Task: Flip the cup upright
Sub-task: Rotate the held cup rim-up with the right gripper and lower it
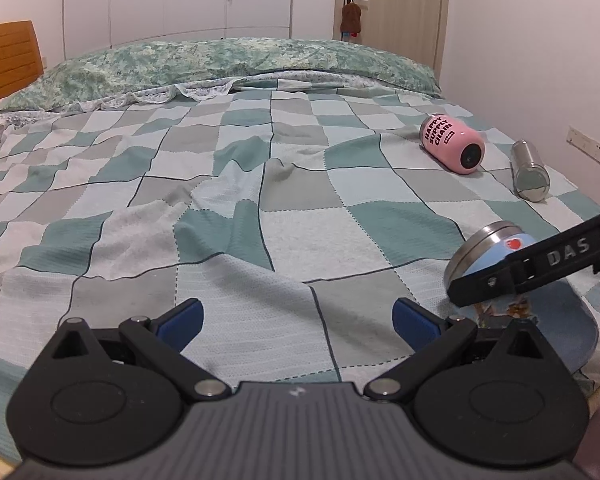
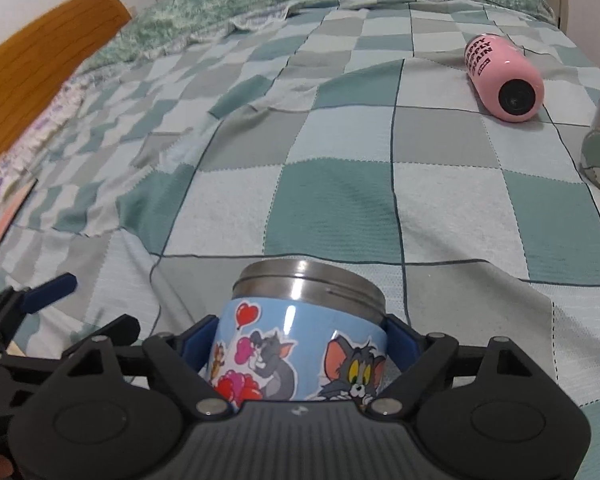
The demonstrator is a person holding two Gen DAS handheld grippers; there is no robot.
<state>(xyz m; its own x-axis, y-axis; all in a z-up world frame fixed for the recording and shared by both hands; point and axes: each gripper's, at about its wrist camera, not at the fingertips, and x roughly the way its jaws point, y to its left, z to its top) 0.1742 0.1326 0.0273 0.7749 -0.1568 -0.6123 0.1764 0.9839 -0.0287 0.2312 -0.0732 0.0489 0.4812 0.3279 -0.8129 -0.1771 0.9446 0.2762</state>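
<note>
A light blue cartoon cup with a steel end sits between the blue pads of my right gripper, which is shut on it. The steel end points away from the camera. In the left wrist view the same cup shows at the right, tilted above the checked bedspread, with the right gripper's black finger across it. My left gripper is open and empty, low over the bedspread, left of the cup.
A pink bottle lies on its side at the far right of the bed, also in the right wrist view. A steel flask lies beside it near the bed's right edge. A green quilt lies along the back.
</note>
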